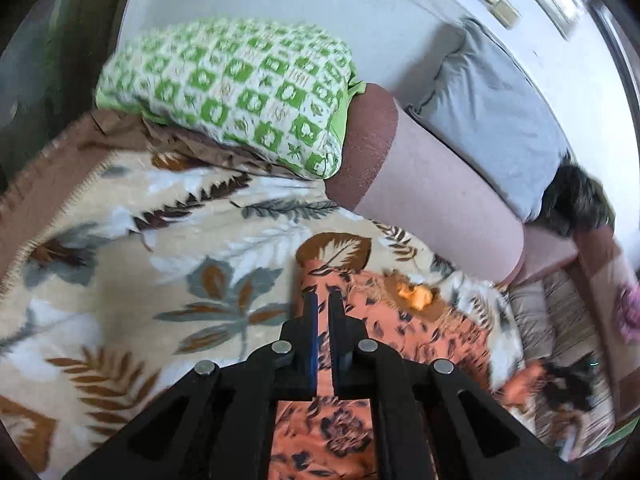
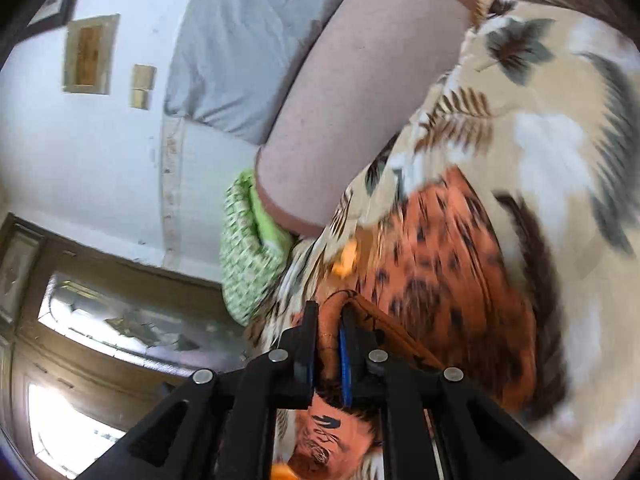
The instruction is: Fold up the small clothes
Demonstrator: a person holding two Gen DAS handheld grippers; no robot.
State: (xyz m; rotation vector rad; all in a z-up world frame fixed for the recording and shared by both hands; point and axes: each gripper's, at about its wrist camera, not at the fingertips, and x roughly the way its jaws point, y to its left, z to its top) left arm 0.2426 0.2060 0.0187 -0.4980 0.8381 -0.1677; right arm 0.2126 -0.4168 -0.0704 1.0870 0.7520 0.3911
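An orange garment with dark leaf print [image 1: 404, 332] lies on a cream leaf-patterned blanket [image 1: 160, 240]. My left gripper [image 1: 323, 300] is shut, its fingers nearly together over the garment's near edge; cloth between them cannot be made out. In the right wrist view the same orange garment [image 2: 440, 272] spreads across the blanket [image 2: 560, 140]. My right gripper [image 2: 328, 312] is shut on a rolled orange edge of the garment, which loops over its fingertips.
A green and white checked pillow [image 1: 240, 92] lies at the back, also in the right wrist view [image 2: 248, 248]. A pinkish bolster [image 1: 420, 192] and a grey cushion [image 1: 492, 120] lean on the white wall. A dark wooden door [image 2: 80, 360] is at lower left.
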